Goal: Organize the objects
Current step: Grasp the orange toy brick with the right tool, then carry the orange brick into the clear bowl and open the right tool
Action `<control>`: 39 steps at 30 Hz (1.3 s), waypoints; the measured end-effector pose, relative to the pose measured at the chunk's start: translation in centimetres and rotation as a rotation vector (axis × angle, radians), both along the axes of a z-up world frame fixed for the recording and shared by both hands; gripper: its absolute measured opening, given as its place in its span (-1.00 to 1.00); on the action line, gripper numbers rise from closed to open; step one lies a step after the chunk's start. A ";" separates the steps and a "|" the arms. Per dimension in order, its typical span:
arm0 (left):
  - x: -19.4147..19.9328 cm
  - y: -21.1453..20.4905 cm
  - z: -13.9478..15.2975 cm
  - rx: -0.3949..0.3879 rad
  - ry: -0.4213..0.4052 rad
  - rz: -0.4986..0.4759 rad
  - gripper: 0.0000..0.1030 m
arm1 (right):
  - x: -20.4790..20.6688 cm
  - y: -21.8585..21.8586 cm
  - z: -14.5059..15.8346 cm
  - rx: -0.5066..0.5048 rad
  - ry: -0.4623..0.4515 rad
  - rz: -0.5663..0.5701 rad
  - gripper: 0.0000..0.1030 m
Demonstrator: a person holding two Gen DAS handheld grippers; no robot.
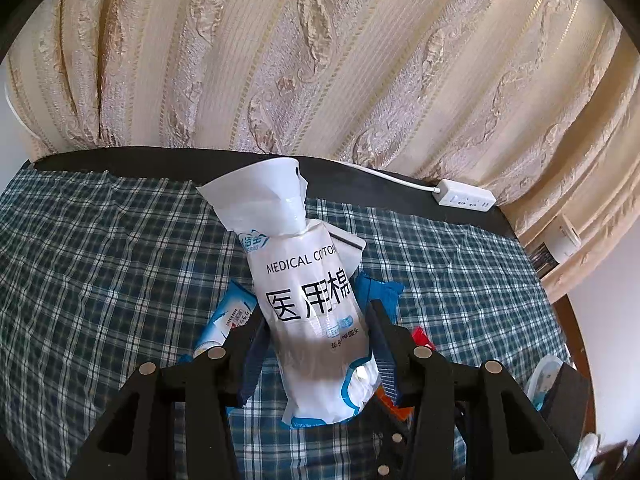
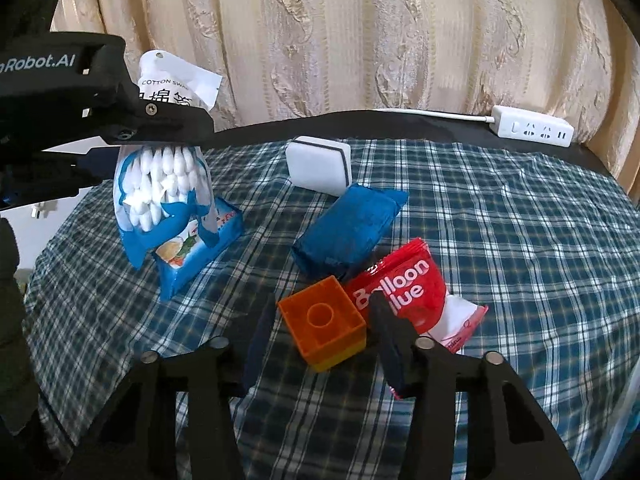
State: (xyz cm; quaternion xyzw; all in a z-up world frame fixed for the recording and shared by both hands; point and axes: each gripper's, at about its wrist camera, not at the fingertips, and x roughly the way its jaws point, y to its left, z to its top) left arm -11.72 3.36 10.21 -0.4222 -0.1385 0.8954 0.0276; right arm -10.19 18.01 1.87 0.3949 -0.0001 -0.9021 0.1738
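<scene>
My left gripper is shut on a white bag of medical cotton swabs and holds it upright above the plaid cloth; the bag and left gripper also show at the left of the right wrist view. My right gripper is open, its fingers on either side of an orange block that rests on the cloth. A red Balloon Glue packet, a blue packet, a white eraser-like block and a light-blue packet lie on the cloth.
The table carries a blue plaid cloth. A white power strip lies at the back right edge, by the beige curtain. In the left wrist view the power strip is at the back right too.
</scene>
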 end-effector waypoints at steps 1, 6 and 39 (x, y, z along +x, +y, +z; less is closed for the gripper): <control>0.0 0.0 0.0 0.000 -0.001 0.000 -0.02 | 0.0 0.0 0.0 0.000 0.000 0.000 -0.16; 0.0 0.1 -0.1 -0.001 -0.006 -0.001 -0.02 | 0.0 0.0 0.1 0.001 0.001 0.000 -0.17; 1.5 3.8 0.5 -0.028 0.018 -0.108 -0.02 | 9.3 7.4 4.6 -0.107 0.087 -0.160 -0.17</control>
